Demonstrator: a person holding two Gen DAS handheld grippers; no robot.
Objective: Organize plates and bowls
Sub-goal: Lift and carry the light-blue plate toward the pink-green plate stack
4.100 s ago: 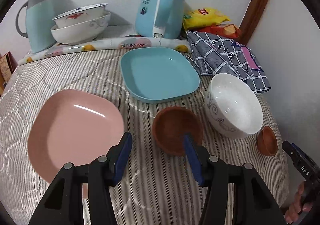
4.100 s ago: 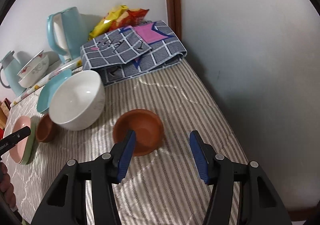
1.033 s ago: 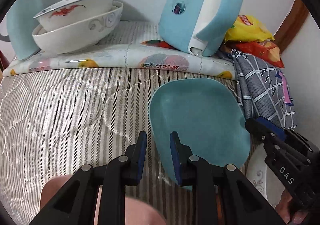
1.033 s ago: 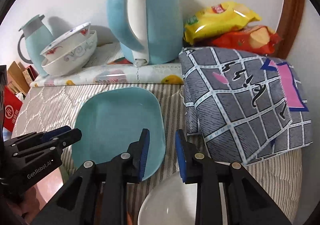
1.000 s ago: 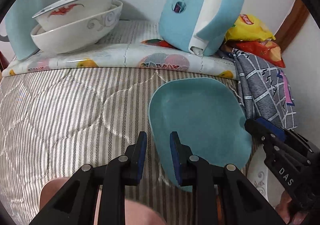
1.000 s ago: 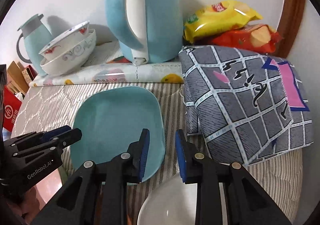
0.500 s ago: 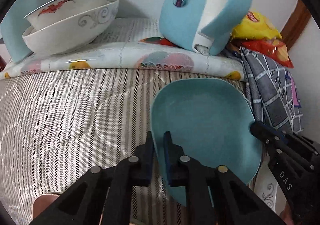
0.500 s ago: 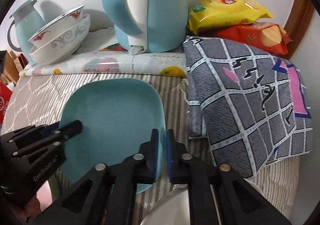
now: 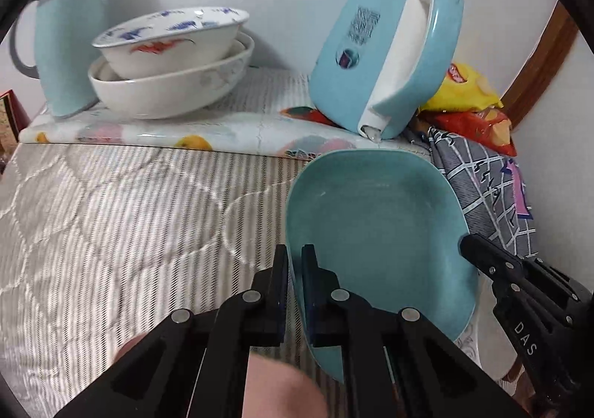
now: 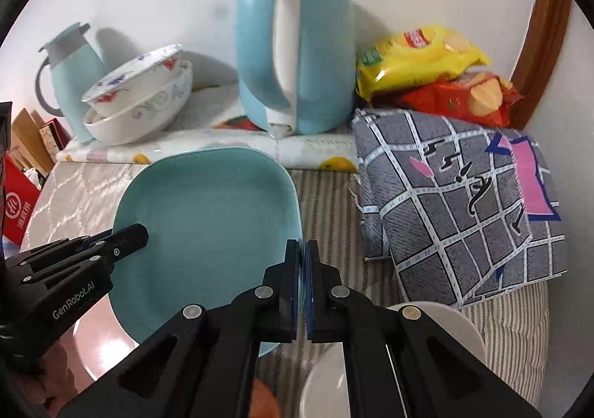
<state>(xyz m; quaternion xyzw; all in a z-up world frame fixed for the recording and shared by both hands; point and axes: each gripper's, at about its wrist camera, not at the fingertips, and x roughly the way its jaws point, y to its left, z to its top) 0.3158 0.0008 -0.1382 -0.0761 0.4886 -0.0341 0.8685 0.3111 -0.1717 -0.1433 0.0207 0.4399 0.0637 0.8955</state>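
Both grippers, left gripper (image 9: 295, 265) and right gripper (image 10: 301, 262), have now clamped opposite rims of the square teal plastic plate (image 10: 208, 228) and tipped it up off the striped quilted tabletop (image 9: 130, 217) near its back edge, so it's probably headed for the pink plate (image 10: 100, 340).

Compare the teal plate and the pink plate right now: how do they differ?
The teal plate is pinched at opposite rims by the left gripper and right gripper; no gripper touches the pink plate. The teal plate shows whole, while it and the left gripper mostly hide the pink one below. Both look smooth and glossy.
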